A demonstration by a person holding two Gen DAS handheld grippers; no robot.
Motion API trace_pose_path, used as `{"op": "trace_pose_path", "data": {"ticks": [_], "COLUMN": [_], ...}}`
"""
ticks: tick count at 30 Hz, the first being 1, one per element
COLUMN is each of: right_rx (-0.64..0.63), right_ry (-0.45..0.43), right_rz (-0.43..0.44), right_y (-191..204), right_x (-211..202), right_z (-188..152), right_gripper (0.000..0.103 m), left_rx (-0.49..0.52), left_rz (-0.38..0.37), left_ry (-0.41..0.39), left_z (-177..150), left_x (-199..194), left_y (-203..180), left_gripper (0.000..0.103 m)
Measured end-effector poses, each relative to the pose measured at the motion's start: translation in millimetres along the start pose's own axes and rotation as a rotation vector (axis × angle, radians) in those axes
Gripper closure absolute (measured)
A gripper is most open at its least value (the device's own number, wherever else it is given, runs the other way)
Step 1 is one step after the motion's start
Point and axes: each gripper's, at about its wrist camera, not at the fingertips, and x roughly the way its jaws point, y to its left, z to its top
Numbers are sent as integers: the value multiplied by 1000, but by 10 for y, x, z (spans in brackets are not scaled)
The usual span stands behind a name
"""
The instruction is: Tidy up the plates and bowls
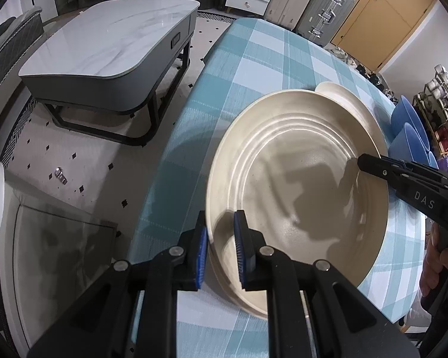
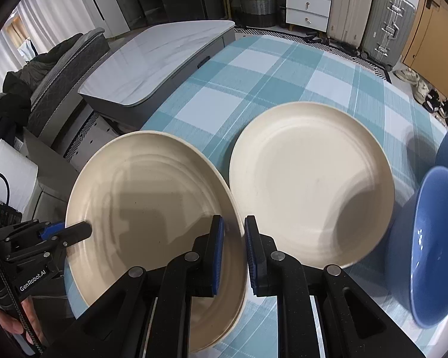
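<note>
A large cream plate (image 1: 298,179) (image 2: 152,203) with ringed grooves is held between both grippers over the left part of the blue checked table (image 2: 254,83). My left gripper (image 1: 221,238) is shut on its left rim. My right gripper (image 2: 234,238) is shut on its right rim; its tip also shows in the left wrist view as the right gripper (image 1: 363,162). The left gripper (image 2: 85,230) appears at the plate's far edge in the right wrist view. A second cream plate (image 2: 310,179) (image 1: 343,95) lies flat just to the right. Two blue bowls (image 2: 436,238) (image 1: 409,122) stand beyond it.
The table's left edge (image 1: 176,149) drops to a tiled floor. A low marble-topped coffee table (image 1: 104,44) stands close on the left. Suitcases (image 2: 382,15), a white drawer unit (image 2: 307,0) and a woven basket (image 2: 257,0) line the far wall. A person's hand (image 1: 439,265) holds the right gripper.
</note>
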Motion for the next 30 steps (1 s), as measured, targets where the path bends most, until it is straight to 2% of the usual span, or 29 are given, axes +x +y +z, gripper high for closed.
{"op": "trace_pose_path", "data": {"ticks": [17, 30], "right_rx": [-8, -15], "right_ry": [28, 30], "right_rz": [-6, -28], "right_y": [11, -10], "right_x": [92, 161], "right_z": [-251, -339], "right_gripper": [89, 89], "left_rx": [15, 81], "left_rz": [25, 114], "left_ry": [15, -23], "left_z": [-137, -188], "left_x": [75, 106], "left_y": [-13, -136], "left_gripper": [89, 89]}}
